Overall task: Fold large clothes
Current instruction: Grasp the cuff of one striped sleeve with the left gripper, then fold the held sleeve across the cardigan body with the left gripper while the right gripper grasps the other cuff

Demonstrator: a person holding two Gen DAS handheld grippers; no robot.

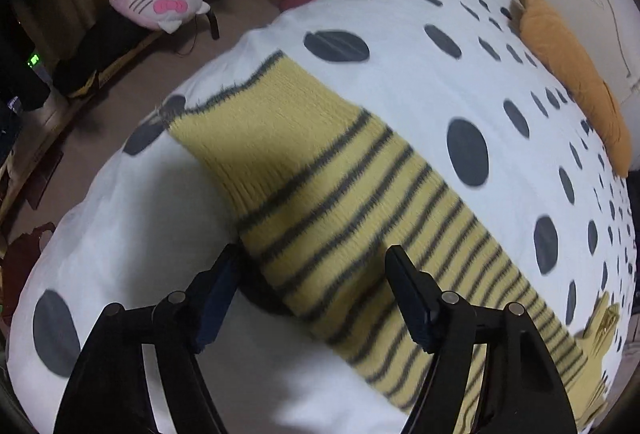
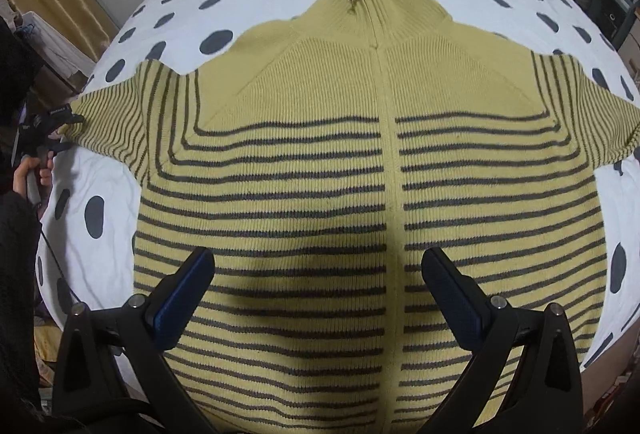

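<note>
Blue-padded fingers [image 1: 416, 306] of my left gripper [image 1: 316, 298] fill the bottom of the left wrist view, from 7 to 5 o'clock, and they stand apart with one sleeve [image 1: 320, 186] of the yellow striped sweater [image 1: 400, 234] running between them; the pads do not press on the knit, so nothing is pinched. That sleeve stretches from 5 o'clock up toward 10 o'clock, its plain ribbed cuff [image 1: 240, 114] lying flat on the white duvet with grey spots [image 1: 400, 46]. My right gripper [image 2: 318, 298] hangs above the chest of the sweater [image 2: 320, 162], its two fingers [image 2: 184, 298] spread wide at 7 and 5 o'clock with only bare knit below the gap, and I hold nothing there either. From this side the garment lies flat and face up in the middle of the bed, the zip [image 2: 390, 154] running from the centre to the collar [image 2: 372, 2] at 12 o'clock, both sleeves out toward 9 and 3 o'clock. At 9 o'clock a hand [image 2: 34, 174] grips the other tool's handle right at the end of the sleeve. An orange pillow [image 1: 572, 82] rests at 2 o'clock in the left view, and a pink cat cushion [image 1: 160, 0] sits on a bench at 10 o'clock.
</note>
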